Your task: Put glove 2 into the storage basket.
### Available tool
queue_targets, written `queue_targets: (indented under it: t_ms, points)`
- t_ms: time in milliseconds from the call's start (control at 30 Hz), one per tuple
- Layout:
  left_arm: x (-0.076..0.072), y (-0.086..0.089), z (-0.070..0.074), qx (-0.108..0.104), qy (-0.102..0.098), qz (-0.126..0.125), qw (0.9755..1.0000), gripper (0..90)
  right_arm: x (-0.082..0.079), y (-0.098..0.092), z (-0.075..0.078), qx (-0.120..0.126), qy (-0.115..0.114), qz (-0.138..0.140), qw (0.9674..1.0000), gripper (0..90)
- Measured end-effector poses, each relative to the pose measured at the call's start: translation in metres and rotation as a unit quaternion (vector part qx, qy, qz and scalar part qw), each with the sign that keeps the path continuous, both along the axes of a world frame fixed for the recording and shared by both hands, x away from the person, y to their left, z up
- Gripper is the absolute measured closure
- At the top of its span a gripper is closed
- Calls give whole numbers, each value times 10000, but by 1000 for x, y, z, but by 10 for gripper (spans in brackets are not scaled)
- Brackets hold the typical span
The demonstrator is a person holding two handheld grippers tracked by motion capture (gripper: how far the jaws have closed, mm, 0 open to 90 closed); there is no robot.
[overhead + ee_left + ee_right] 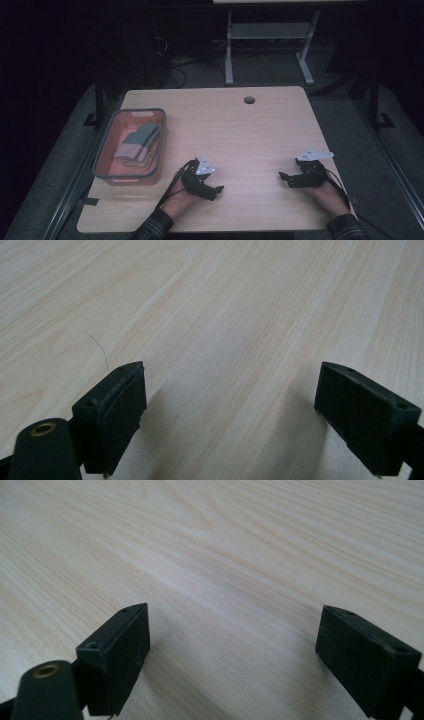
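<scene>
Pale wood-grain tabletop, rounded corners; grey-rimmed orange bin of folded cloths at left; left gripper and right gripper both released, empty.

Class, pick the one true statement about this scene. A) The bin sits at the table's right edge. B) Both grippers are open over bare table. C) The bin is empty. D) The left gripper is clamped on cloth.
B: in each gripper view the jaws stand wide apart with wood grain between them, left gripper and right gripper alike.
</scene>
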State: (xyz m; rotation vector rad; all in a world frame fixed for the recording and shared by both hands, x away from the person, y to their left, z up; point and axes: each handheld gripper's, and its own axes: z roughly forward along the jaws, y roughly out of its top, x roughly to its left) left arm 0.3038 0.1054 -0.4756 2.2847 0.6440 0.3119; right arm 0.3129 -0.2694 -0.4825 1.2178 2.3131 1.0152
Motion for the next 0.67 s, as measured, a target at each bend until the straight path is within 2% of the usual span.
queue_targets:
  t_ms: [67, 133, 300, 667]
  points:
    - [0, 0, -1, -23, -17, -18, 10000, 125, 0, 0, 0, 0, 3, 1, 10000, 137]
    - [1, 0, -2, -106, 60, -27, 9999, 124, 0, 0, 0, 0, 0, 4, 10000, 137]
    - [0, 0, -2, -130, 106, -119, 9998, 126, 0, 0, 0, 0, 3, 4, 10000, 137]
    - [0, 0, -2, -136, 113, -133, 9998, 126, 0, 0, 0, 5, 9, 1, 10000, 137]
